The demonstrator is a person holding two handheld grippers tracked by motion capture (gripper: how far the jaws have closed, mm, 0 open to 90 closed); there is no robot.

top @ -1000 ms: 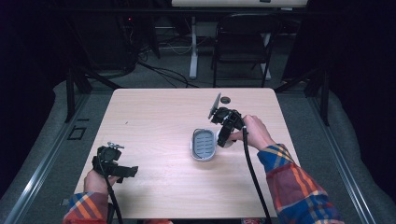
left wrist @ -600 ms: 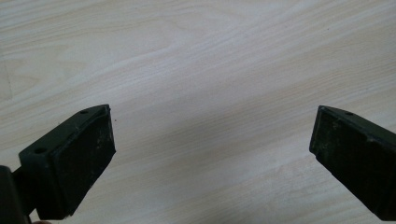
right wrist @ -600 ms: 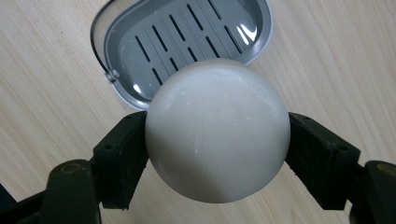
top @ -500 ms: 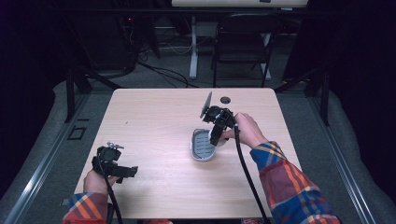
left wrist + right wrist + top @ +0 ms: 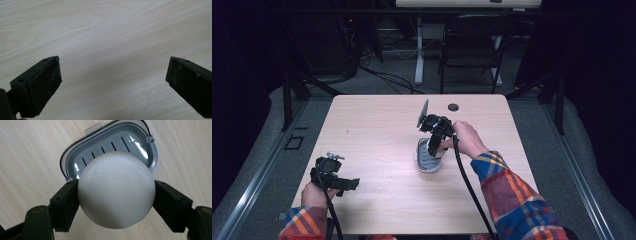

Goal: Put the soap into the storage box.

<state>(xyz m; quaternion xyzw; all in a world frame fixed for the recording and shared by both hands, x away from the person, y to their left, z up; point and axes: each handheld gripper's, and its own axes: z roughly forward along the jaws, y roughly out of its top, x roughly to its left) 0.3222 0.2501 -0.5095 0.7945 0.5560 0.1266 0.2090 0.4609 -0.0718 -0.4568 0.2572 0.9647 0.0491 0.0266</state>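
A round white soap bar [image 5: 116, 192] sits between the black pads of my right gripper [image 5: 116, 198], which is shut on it. Right under it lies an open grey soap dish [image 5: 107, 145] with a slotted floor. In the high view the right gripper [image 5: 433, 146] points down over the far end of the soap dish [image 5: 428, 164] at the table's middle. My left gripper [image 5: 353, 184] rests at the near left, jaws open and pointing right. In the left gripper view its fingers [image 5: 40, 85] stand wide apart over bare wood.
The light wooden table [image 5: 377, 130] has a round cable hole [image 5: 453, 107] near its far edge. A dark chair [image 5: 472, 45] and a desk leg [image 5: 419, 50] stand on the floor beyond the table.
My right gripper has moved left with the soap, from beside the dish's right rim to over the dish. The left gripper has stayed put.
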